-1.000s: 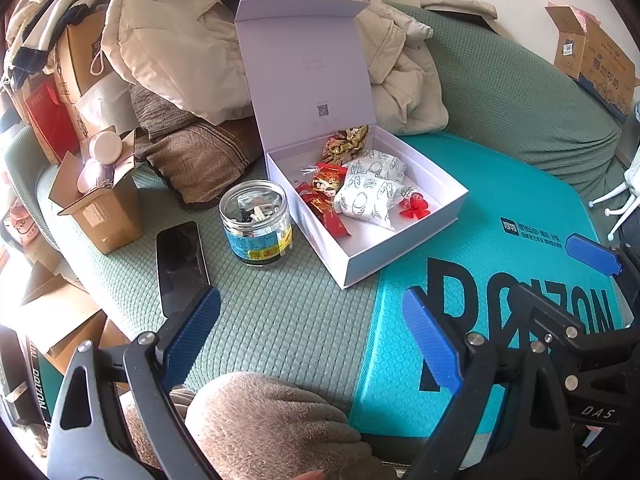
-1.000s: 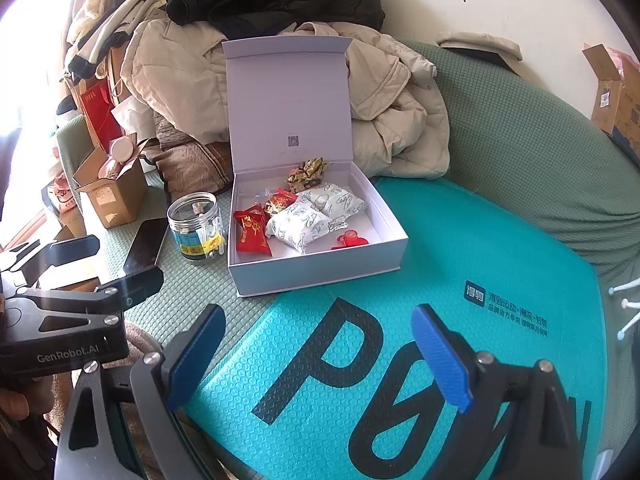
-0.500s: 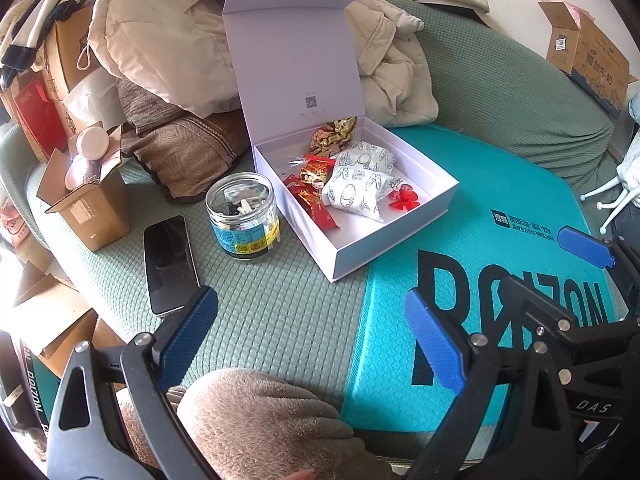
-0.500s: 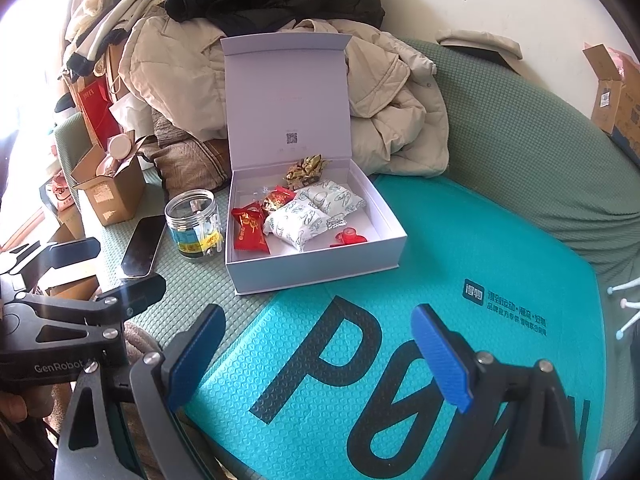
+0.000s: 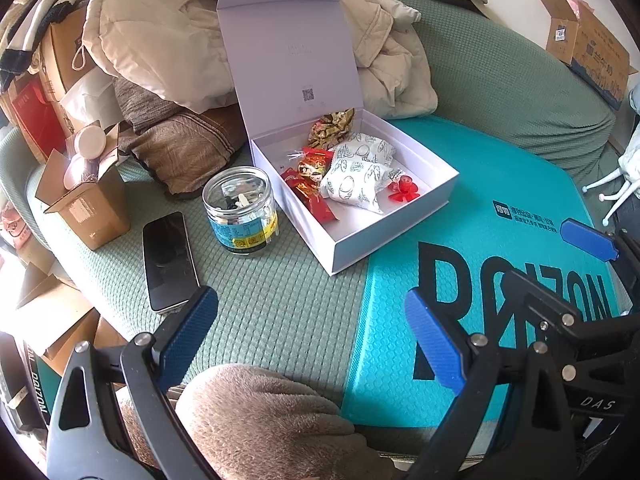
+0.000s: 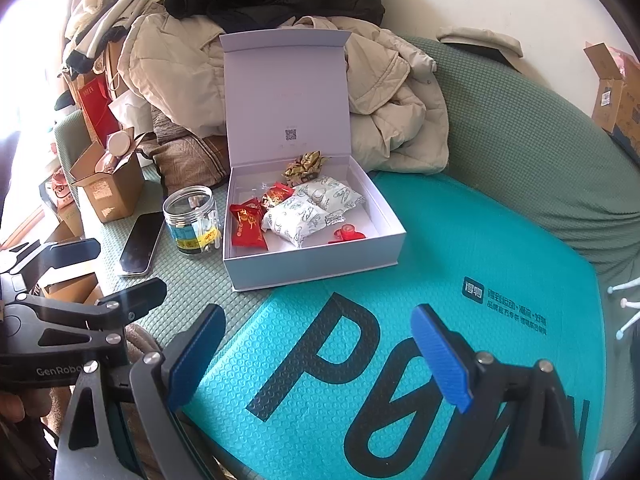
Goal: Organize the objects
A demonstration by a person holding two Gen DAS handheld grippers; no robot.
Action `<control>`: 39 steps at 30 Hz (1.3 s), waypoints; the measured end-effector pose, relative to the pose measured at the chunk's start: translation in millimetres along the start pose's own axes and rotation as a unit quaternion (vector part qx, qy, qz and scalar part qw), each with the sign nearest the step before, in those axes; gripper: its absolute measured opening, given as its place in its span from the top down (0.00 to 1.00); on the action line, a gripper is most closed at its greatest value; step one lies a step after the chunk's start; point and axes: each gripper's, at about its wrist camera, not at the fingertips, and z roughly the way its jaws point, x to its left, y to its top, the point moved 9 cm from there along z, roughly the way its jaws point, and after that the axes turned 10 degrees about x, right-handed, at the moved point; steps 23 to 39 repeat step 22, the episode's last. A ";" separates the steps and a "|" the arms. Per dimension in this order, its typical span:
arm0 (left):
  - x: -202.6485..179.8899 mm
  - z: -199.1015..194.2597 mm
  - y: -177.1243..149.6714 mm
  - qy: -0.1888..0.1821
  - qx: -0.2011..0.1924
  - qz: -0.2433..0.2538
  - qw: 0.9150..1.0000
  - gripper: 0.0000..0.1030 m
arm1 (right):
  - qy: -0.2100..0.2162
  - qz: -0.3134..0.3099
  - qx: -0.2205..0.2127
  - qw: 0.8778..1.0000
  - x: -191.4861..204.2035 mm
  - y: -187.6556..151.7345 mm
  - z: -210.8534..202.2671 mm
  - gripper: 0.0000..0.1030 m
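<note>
**Closing in on the open box**

Both grippers spread wide, holding nothing: left gripper (image 5: 310, 330) low over green sofa (image 5: 272, 304), right gripper (image 6: 318, 354) above teal mailer (image 6: 400, 320). White box (image 6: 316, 266) ahead, lid upright, snack packets (image 6: 296, 218) inside; glass jar (image 5: 240, 212) and phone (image 5: 168, 260) just beside it. Best approached squarely, jaws straddling one item, clear of box wall.

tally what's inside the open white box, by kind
Red snack packets: 2
White patterned packets: 2
Gold-wrapped candy bundle: 1
Red plastic piece: 1
Total: 6
</note>
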 end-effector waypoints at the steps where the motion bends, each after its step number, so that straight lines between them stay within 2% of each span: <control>1: -0.3 0.2 -0.5 0.000 0.000 0.000 1.000 0.08 | 0.000 0.000 0.000 1.000 -0.3 -0.1 -0.1 0.08; 39: -8.7 8.1 -5.8 -0.007 0.013 0.005 1.000 0.08 | 0.003 0.015 0.011 1.000 -9.5 -9.4 6.9 0.08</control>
